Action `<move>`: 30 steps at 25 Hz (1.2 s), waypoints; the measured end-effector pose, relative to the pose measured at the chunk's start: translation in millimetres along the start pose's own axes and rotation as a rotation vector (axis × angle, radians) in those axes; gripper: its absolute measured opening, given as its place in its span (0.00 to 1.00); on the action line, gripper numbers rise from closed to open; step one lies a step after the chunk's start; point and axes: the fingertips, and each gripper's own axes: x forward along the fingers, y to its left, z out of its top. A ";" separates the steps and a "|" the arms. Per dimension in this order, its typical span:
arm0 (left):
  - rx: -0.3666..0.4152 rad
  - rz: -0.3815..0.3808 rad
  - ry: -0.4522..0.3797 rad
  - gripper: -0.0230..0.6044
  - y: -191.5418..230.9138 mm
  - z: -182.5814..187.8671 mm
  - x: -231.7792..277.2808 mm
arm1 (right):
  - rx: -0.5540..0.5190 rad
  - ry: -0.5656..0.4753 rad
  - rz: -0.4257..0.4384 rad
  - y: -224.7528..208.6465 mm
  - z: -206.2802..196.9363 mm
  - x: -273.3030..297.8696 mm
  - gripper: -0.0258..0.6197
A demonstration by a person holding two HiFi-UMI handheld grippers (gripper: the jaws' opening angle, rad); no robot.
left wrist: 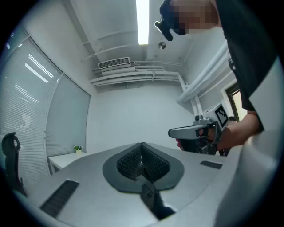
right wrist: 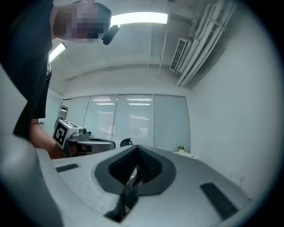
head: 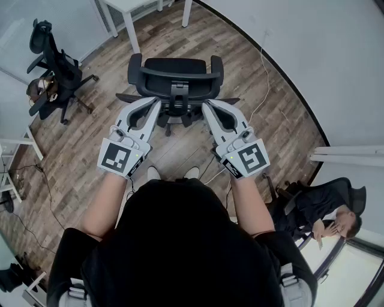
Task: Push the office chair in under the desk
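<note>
A black office chair [head: 175, 78] stands on the wood floor with its back toward me. Beyond it, at the top of the head view, is a white desk [head: 131, 8]. My left gripper [head: 155, 105] and right gripper [head: 207, 108] reach forward side by side, their tips close to the chair's backrest; whether they touch it I cannot tell. Both are shut with nothing between the jaws. The left gripper view looks upward past its closed jaws [left wrist: 142, 146] and shows the right gripper [left wrist: 195, 133]. The right gripper view [right wrist: 136, 148] shows the left gripper [right wrist: 84, 144].
A second black chair [head: 54, 69] stands at the left. A person [head: 324, 210] sits in another chair at the lower right. A white cable [head: 264, 78] runs over the floor by the curved wall. White table legs [head: 27, 141] stand at the left edge.
</note>
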 end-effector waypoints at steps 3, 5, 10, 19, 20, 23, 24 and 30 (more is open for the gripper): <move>0.003 0.000 0.007 0.03 -1.2 -3.3 -0.1 | -0.001 0.005 -0.007 -3.3 -3.0 -2.3 0.04; 0.005 -0.003 0.012 0.03 -2.4 -5.3 -0.8 | 0.000 0.019 -0.015 -4.6 -6.5 -4.9 0.04; -0.005 0.001 0.028 0.03 0.0 -9.4 -2.9 | 0.033 0.047 -0.009 -5.7 -16.5 -7.9 0.04; 0.009 0.033 0.101 0.03 -0.8 -27.6 -4.0 | 0.069 0.085 -0.016 -19.0 -35.7 -17.4 0.04; 0.011 0.040 0.107 0.03 1.0 -28.4 -3.5 | 0.071 0.088 -0.015 -21.2 -37.0 -16.6 0.05; 0.029 0.040 0.133 0.05 2.3 -32.9 0.3 | 0.067 0.114 -0.010 -28.1 -44.4 -17.8 0.05; 0.043 0.030 0.150 0.06 1.4 -37.2 1.8 | 0.071 0.129 -0.005 -30.5 -48.7 -18.8 0.05; 0.110 0.008 0.283 0.11 -11.2 -70.1 5.2 | 0.105 0.242 0.060 -39.6 -85.6 -32.4 0.09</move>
